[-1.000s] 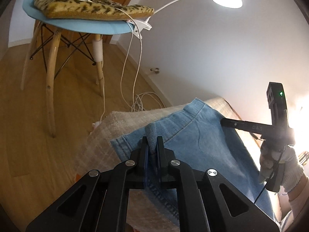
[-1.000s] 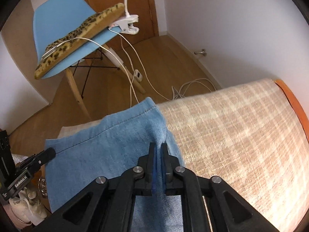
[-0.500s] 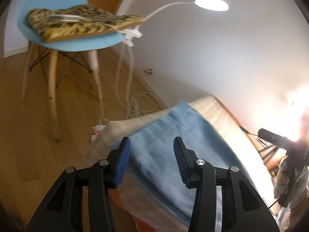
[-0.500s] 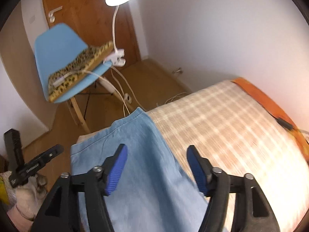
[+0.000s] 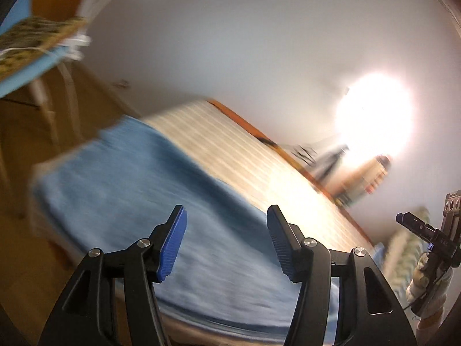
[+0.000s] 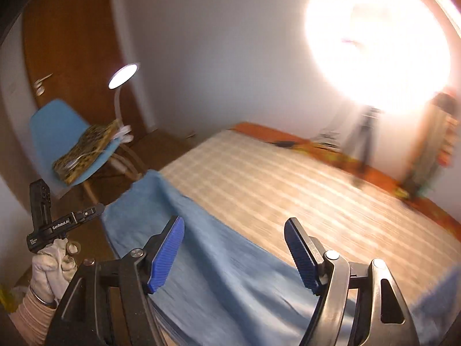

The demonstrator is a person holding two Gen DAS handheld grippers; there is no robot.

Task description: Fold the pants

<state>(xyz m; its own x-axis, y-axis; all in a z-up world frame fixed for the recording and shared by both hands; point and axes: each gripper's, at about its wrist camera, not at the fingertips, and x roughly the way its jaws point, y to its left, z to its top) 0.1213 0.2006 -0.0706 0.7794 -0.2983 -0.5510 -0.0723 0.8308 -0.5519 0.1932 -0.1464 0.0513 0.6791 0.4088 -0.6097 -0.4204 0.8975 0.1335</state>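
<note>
The pants (image 6: 219,262) lie flat along the near edge of the bed (image 6: 288,196), a long blue denim strip. The long axis runs with that edge, one end pointing toward the chair (image 6: 52,127) at the bed's corner, the other running out of sight below both cameras. The cloth is blurred, so I cannot tell waist from hem.

The left gripper (image 5: 226,242) hangs over the denim, jaws spread wide, holding nothing. The right gripper (image 6: 234,255) is just as wide open and empty, above the pants' inner edge where denim meets the checked cover.

On the chair sits a leopard-print cushion (image 6: 86,150), with a lit clip lamp (image 6: 122,76) arching over it. A very bright light (image 6: 377,40) glares from the far wall.
</note>
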